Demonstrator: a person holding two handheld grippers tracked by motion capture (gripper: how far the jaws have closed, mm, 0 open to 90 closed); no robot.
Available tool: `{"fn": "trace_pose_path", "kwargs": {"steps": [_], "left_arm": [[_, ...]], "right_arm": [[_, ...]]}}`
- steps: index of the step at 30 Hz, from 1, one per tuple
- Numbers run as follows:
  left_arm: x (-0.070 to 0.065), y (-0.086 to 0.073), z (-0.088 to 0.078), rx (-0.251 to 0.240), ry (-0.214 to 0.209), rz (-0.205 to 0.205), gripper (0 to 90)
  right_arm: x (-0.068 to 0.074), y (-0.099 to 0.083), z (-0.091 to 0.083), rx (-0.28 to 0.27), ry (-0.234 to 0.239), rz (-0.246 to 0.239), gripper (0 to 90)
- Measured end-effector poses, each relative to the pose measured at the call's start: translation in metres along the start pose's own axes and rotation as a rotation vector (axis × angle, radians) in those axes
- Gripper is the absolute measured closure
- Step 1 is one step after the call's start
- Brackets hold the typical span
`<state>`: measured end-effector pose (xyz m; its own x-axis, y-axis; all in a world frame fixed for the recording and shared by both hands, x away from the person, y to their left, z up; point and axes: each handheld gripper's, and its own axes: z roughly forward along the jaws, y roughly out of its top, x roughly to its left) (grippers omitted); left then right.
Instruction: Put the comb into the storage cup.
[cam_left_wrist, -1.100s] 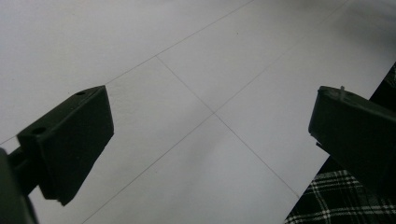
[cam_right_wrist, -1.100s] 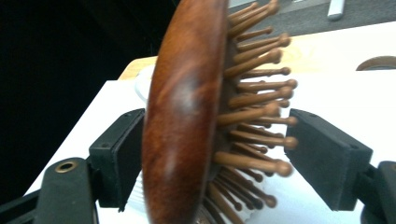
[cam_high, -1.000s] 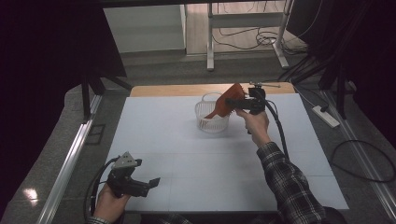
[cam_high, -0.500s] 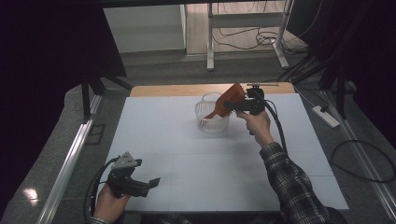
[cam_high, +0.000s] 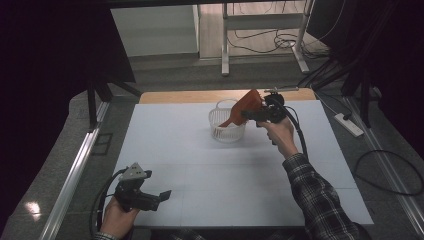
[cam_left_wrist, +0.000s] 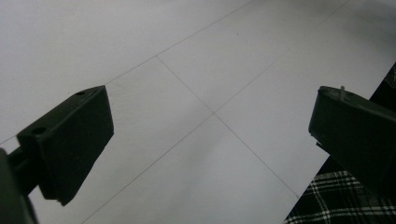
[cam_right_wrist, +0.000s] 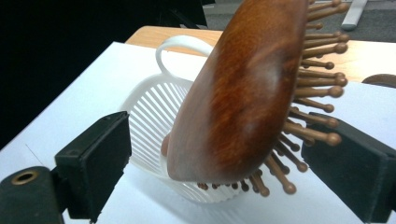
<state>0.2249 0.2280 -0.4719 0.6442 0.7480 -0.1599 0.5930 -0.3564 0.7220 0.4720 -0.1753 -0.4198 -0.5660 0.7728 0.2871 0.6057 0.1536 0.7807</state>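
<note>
A brown wooden hairbrush (cam_high: 248, 106) leans head-up out of a white slatted basket (cam_high: 227, 126) at the far middle of the table, handle end down inside it. In the right gripper view the brush (cam_right_wrist: 243, 93) stands between the jaws of my right gripper (cam_right_wrist: 217, 142), bristles toward the right pad. The left pad stands apart from the wood. These jaws have just been opening and are open around the brush. In the high view that gripper (cam_high: 250, 115) hovers at the basket's right rim. My left gripper (cam_high: 161, 196) rests open at the near left, nothing between its jaws (cam_left_wrist: 212, 130).
The white table (cam_high: 210, 165) has a bare wooden strip (cam_high: 175, 96) along its far edge. The basket (cam_right_wrist: 154, 102) has a loop handle on its far side. Cables and a power strip (cam_high: 350, 125) lie on the floor to the right.
</note>
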Motion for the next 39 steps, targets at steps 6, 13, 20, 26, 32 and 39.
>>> {"fn": "trace_pose_path", "kwargs": {"steps": [6,13,20,26,32,39], "left_arm": [[0.000,0.000,0.000,0.001,0.000,0.001,0.9],[0.000,0.000,0.000,0.002,0.001,0.002,0.9],[0.000,0.000,0.000,0.001,0.002,0.001,0.9],[-0.001,0.000,0.000,0.001,0.002,0.002,0.9],[-0.001,0.000,0.001,0.002,0.004,0.003,0.9],[-0.001,0.000,0.001,0.002,0.004,0.003,0.9]], "right_arm": [[0.003,0.000,-0.004,0.022,-0.026,-0.058,6.9],[0.005,-0.001,-0.006,0.059,-0.062,-0.134,3.9],[0.009,-0.005,-0.007,0.103,-0.073,-0.187,0.3],[0.011,-0.007,-0.009,0.113,-0.089,-0.218,0.0],[0.013,-0.012,-0.013,0.127,-0.097,-0.243,0.0],[0.015,-0.015,-0.018,0.140,-0.078,-0.253,0.0]]}}
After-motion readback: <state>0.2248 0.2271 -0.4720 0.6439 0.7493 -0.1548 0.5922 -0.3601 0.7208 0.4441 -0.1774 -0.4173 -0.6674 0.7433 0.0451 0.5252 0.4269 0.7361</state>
